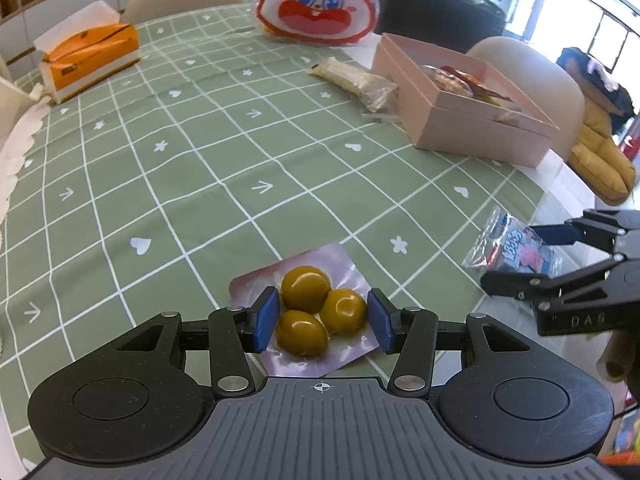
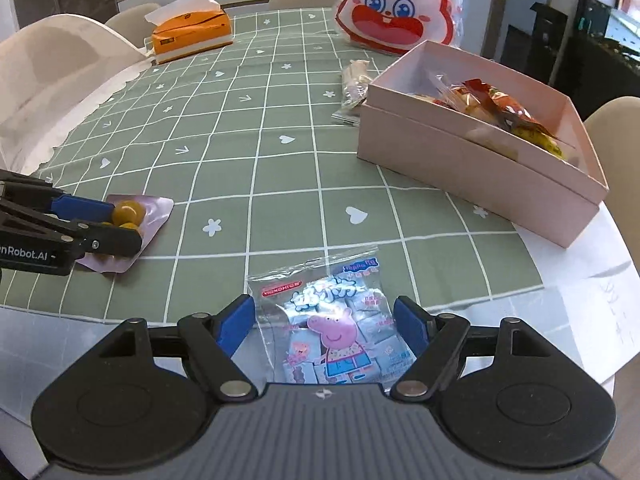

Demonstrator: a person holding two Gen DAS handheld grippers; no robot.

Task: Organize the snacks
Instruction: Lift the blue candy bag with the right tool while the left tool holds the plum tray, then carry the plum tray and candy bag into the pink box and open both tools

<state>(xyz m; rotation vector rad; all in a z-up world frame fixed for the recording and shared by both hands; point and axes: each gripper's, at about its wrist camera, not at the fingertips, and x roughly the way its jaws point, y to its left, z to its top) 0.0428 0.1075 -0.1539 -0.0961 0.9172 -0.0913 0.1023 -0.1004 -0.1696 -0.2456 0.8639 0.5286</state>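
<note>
The left gripper (image 1: 322, 319) sits low over a pink packet of three yellow-brown balls (image 1: 316, 312) on the green checked cloth (image 1: 192, 152) of the counter, its blue fingers (image 1: 266, 319) partly open and just beside the balls; whether they press, I cannot tell. The right gripper (image 2: 325, 326) straddles a clear cartoon-pig candy bag (image 2: 334, 328) at the counter's near edge, fingers wide and apart from it. Beyond stands an open pink box (image 2: 480, 172) holding snacks, a wrapped bar (image 1: 356, 80) beside it.

bright daylight | window glare upper right | fisheye-bent edges | sharp
</note>
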